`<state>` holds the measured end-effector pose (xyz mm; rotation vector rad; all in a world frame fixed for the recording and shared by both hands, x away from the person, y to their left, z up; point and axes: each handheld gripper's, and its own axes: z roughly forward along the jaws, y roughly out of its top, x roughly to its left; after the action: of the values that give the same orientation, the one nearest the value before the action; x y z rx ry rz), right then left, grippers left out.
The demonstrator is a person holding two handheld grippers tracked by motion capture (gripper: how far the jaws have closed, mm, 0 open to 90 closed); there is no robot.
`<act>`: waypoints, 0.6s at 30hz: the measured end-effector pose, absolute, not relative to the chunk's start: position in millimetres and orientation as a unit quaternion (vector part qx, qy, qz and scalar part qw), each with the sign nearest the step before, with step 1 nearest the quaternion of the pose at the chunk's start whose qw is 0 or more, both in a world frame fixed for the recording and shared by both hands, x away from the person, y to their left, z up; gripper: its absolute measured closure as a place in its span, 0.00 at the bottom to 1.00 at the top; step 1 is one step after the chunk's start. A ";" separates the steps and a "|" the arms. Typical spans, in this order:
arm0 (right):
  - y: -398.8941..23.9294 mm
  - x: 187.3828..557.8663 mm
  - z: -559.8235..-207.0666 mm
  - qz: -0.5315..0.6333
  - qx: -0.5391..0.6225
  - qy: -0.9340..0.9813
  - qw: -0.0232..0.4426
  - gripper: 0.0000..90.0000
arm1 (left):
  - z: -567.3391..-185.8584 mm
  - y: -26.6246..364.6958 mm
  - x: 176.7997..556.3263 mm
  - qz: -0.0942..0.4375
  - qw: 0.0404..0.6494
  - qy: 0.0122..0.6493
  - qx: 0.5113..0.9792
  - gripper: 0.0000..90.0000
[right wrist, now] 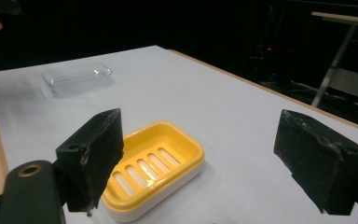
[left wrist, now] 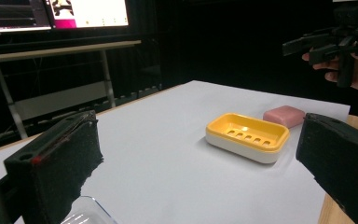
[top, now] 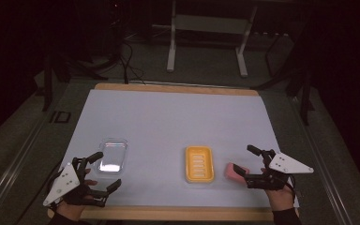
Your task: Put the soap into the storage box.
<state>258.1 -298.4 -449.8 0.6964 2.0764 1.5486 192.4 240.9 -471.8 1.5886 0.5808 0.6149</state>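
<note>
My right tool (top: 252,168) stands with its jaws spread wide and nothing between them, hovering just beside the pink soap bar (top: 235,171), which lies flat on the surface (top: 168,117) near the front right. In the high view one jaw overlaps the bar's right end; I cannot tell whether it touches. I judge the soap to be the item in hand, with the tool aligned for a pinch across it.

The yellow soap dish (top: 199,163) sits just left of the soap, apart from it, slotted insert facing up and unoccupied. Its placement beside the bar suggests a short carry leftward into the tray.

My left tool (top: 102,173) is likewise spread, holding nothing, parked at the front left next to the clear lid (top: 113,154), which rests flat and well apart from the dish. I judge it kept there so the lid can follow once the soap is seated.

Clearances: soap and dish lie near the front edge of the surface, and the right tool works close to the right edge of the white sheet. The whole centre and back of the sheet is open, with ample room between the two tools.
</note>
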 end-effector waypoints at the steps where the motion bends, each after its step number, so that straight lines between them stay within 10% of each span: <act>1: -297.4 258.8 -450.3 0.561 0.250 0.757 0.224 0.17 | -471.9 240.9 192.1 0.268 0.622 0.253 0.691 0.00; 18: -299.3 265.7 -456.8 0.551 0.213 0.790 0.165 0.16 | -472.6 241.8 191.6 0.269 0.615 0.256 0.696 0.00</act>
<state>265.7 -299.3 -456.8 0.6075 2.2500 1.5691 191.6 241.8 -472.6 1.6031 0.5905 0.6189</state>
